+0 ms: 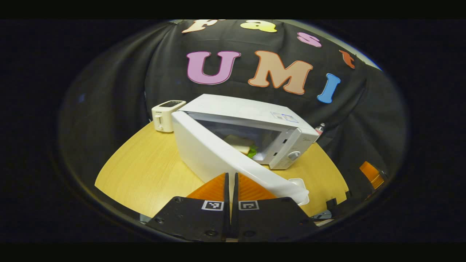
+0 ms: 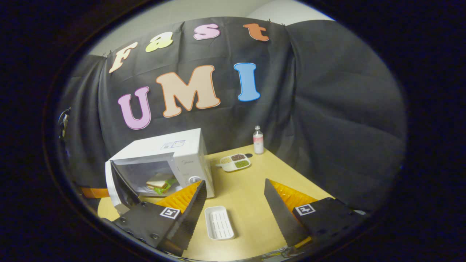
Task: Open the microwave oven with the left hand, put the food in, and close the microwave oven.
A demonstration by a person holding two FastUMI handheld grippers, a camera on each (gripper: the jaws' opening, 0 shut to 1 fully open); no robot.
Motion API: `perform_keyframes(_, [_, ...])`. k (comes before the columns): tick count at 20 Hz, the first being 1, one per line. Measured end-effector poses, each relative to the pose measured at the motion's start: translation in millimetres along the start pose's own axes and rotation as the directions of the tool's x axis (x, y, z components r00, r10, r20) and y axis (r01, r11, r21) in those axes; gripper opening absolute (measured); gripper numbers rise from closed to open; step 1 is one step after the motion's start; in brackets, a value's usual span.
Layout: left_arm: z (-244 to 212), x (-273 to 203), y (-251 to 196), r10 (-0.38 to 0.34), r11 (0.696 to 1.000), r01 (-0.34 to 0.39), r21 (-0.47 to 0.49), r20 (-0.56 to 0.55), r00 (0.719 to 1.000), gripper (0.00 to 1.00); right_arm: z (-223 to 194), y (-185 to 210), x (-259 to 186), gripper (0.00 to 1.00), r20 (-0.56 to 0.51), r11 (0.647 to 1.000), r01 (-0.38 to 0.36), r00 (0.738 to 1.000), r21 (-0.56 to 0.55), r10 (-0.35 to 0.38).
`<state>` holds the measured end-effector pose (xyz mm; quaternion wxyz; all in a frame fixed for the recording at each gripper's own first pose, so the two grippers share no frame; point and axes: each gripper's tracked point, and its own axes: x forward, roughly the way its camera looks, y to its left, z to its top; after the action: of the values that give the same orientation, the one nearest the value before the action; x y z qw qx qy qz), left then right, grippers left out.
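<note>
The microwave stands on the table with its door partly open; the sandwich lies inside it. The left gripper is clenched on nothing, just behind the door's outer face. The right gripper is spread wide, empty, in front of the microwave; a white tray lies between its fingers on the table.

Left gripper view faces the microwave close behind its door; right gripper view sees it from farther right.
</note>
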<state>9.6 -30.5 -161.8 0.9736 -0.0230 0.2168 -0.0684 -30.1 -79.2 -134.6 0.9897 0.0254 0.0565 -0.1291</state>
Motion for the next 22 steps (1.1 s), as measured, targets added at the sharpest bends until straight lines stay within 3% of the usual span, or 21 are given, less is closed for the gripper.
perform_keyframes(1, [4.6, 6.1, -8.2, -0.011, 1.0, 0.011, 0.012, 0.005, 1.0, 0.01, 3.7, -3.0, 1.8, 0.89, 0.011, 1.0, 0.004, 1.0, 0.0, -0.004])
perform_keyframes(2, [9.6, 10.9, -17.9, -0.023, 0.999, 0.023, 0.025, 0.011, 1.0, 0.0, 2.5, -6.8, 3.8, 0.98, 0.012, 1.0, 0.009, 1.0, 0.003, -0.009])
perform_keyframes(10, [29.0, 63.7, -70.2, -0.072, 0.99, 0.067, 0.124, 0.037, 0.997, 0.01, -2.9, -17.8, 20.5, 0.98, -0.005, 1.0, -0.01, 1.0, 0.009, 0.01])
perform_keyframes(11, [30.4, 70.7, -74.7, -0.075, 0.989, 0.07, 0.131, 0.037, 0.996, 0.05, -6.2, -17.5, 23.4, 0.98, -0.016, 1.0, -0.017, 1.0, 0.003, 0.017])
perform_keyframes(12, [34.0, 76.9, -79.5, -0.079, 0.987, 0.072, 0.141, 0.042, 0.996, 0.01, -9.4, -18.8, 26.1, 0.98, -0.028, 1.0, -0.02, 0.999, -0.003, 0.02])
perform_keyframes(14, [42.0, 88.0, -88.5, -0.093, 0.983, 0.082, 0.164, 0.06, 0.994, 0.01, -12.9, -22.9, 31.3, 0.98, -0.045, 1.0, -0.02, 0.999, -0.01, 0.02])
perform_keyframes(22, [61.8, 120.6, -102.7, -0.077, 0.973, 0.053, 0.223, 0.097, 0.992, 0.01, -13.3, -36.0, 44.5, 0.98, -0.051, 0.999, 0.004, 0.999, 0.053, -0.002])
